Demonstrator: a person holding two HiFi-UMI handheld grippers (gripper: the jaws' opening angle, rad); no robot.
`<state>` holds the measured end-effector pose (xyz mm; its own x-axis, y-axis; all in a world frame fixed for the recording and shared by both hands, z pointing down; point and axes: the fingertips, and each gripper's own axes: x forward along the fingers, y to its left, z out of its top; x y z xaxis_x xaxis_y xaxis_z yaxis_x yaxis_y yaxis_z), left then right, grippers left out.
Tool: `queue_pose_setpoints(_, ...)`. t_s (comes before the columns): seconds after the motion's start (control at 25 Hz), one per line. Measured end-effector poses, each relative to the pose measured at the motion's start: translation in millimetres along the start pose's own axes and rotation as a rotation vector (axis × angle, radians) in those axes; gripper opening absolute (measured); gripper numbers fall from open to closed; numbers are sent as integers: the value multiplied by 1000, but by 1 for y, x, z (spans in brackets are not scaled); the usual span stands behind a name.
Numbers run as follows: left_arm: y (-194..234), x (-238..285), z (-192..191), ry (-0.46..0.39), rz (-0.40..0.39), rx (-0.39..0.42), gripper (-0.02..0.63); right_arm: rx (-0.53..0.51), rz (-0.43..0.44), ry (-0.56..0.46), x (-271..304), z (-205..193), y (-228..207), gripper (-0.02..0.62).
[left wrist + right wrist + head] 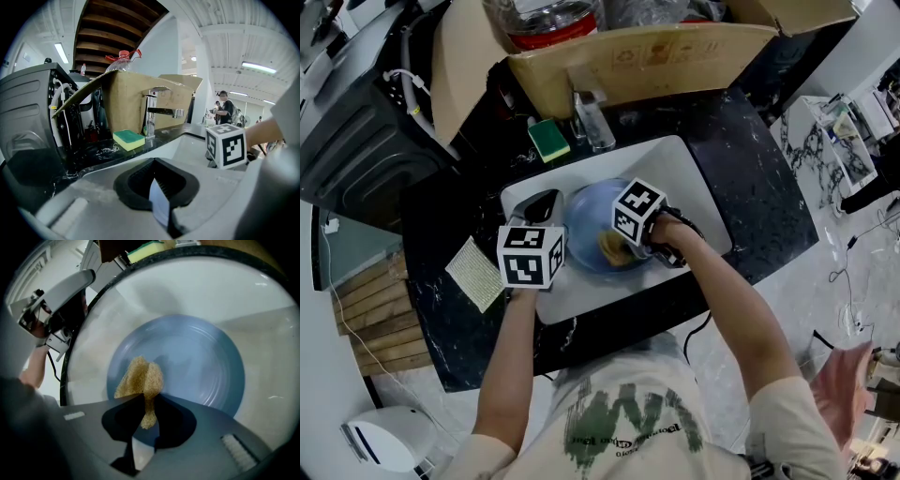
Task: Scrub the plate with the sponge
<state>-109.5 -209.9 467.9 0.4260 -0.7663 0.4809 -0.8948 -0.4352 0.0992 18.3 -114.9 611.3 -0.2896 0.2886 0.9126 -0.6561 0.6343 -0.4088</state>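
Over a white sink [698,178] sunk into a dark stone desk [769,169], a person works on a blue plate [197,362] with two hand-held tools. Nearest the body, the left tongs [158,197] are clamped on the plate's rim, apparently to stop it sliding. The right tongs [145,411] pinch a tan sponge [139,378], whose free end appears pressed to the plate's inner face just left of centre, a grip that leaves the pad free to rub. The plate lies flat in the sink bottom, and the scrubbing looks to be under way. Farther back, a green sponge [548,139] sits unused on the desk beside the tap [152,112], in front of a cardboard box [647,56].
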Motion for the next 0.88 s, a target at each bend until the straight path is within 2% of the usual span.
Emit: queue_pose_setpoints(0.88, -5, 5, 2, 1, 18, -12, 3, -15, -110, 20, -21, -15, -42, 63)
